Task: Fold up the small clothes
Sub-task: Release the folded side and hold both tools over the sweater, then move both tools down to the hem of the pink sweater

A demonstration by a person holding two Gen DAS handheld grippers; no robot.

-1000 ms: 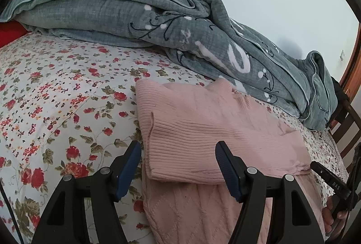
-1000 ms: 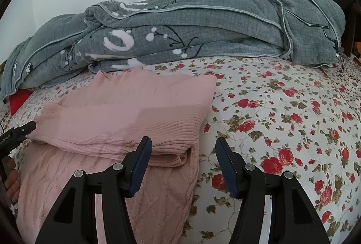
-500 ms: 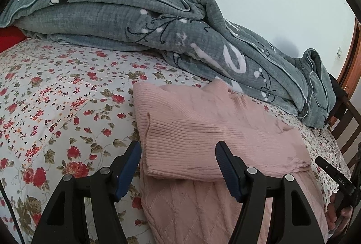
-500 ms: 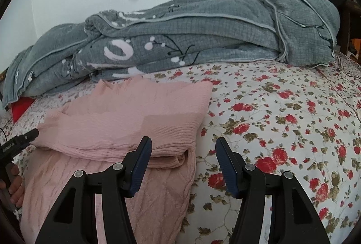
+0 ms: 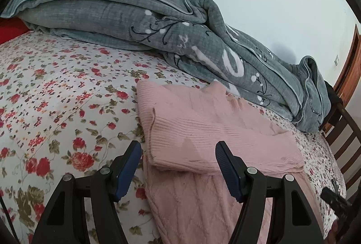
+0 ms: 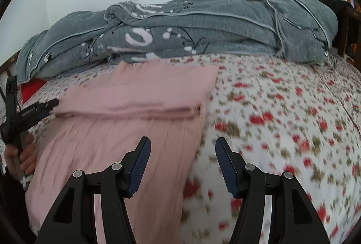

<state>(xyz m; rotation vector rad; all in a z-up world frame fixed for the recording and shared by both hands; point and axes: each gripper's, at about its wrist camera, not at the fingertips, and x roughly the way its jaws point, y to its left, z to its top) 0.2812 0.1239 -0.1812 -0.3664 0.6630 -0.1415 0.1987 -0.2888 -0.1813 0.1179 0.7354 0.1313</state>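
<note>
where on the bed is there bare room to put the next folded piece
Free: the floral sheet beside the pink sweater, in front of the grey quilt; likewise the stretch on the sweater's other side. Crowded: the far edge, where the quilt is piled along the wall and meets the sweater's top.

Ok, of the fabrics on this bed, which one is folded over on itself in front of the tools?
The pink knit sweater: its ribbed top layer is doubled over the patterned lower part. The grey blanket is bunched against the wall, and the floral sheet lies flat.
</note>
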